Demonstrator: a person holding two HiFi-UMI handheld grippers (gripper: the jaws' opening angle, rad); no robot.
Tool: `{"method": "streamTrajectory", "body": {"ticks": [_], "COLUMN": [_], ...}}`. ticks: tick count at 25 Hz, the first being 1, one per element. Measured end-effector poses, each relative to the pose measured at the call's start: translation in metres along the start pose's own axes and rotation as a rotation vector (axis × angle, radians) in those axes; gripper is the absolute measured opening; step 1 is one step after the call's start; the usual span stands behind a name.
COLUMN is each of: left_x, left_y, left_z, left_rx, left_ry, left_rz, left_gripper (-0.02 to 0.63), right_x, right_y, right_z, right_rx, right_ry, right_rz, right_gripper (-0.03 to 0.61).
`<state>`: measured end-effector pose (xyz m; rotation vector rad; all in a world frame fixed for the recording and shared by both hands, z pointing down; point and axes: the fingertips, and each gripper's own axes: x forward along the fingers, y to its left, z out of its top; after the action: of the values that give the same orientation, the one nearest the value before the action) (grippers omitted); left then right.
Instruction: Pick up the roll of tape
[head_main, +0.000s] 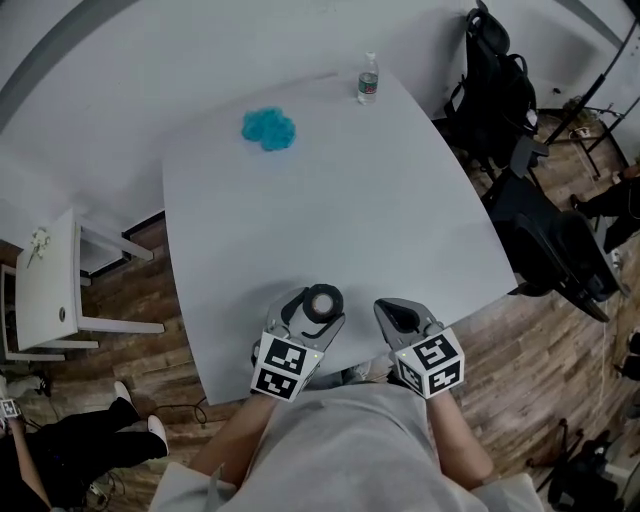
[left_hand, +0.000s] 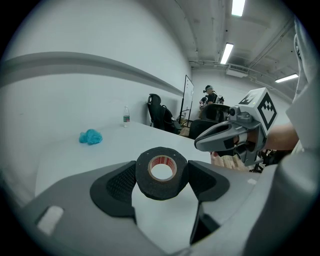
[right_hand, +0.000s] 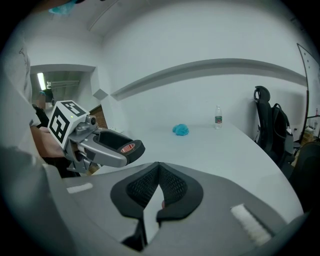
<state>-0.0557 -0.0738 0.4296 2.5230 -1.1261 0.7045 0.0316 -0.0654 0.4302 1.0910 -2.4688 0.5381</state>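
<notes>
Left hand-held gripper: jaws spread wide, both pads pressed against the roll of tape, which fills the gap between them.
Roll of tape: black with a reddish core, held hole-up at the tabletop's six o'clock edge.
Right hand-held gripper: just beside the left one at its three o'clock, jaw tips closed together, nothing held.
Blue crumpled bundle: on the tabletop at eleven o'clock, well apart from the tape.
Water bottle: upright at the far edge, twelve o'clock.
Black chair: off the tabletop at two o'clock.
</notes>
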Motion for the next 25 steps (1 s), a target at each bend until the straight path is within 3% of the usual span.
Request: {"method": "streamTrajectory", "body": {"ticks": [25], "left_x": [0.0], "left_y": [-0.014], "left_z": [-0.002], "left_rx": [0.012], "left_ry": [0.007], "left_rz": [-0.012], "left_gripper": [0.347], "right_x": [-0.007], "right_y": [0.0], "right_z": [-0.009], "right_rx": [0.021], "right_ry": [-0.001], "right_rz": [0.026], "right_gripper": [0.005]}}
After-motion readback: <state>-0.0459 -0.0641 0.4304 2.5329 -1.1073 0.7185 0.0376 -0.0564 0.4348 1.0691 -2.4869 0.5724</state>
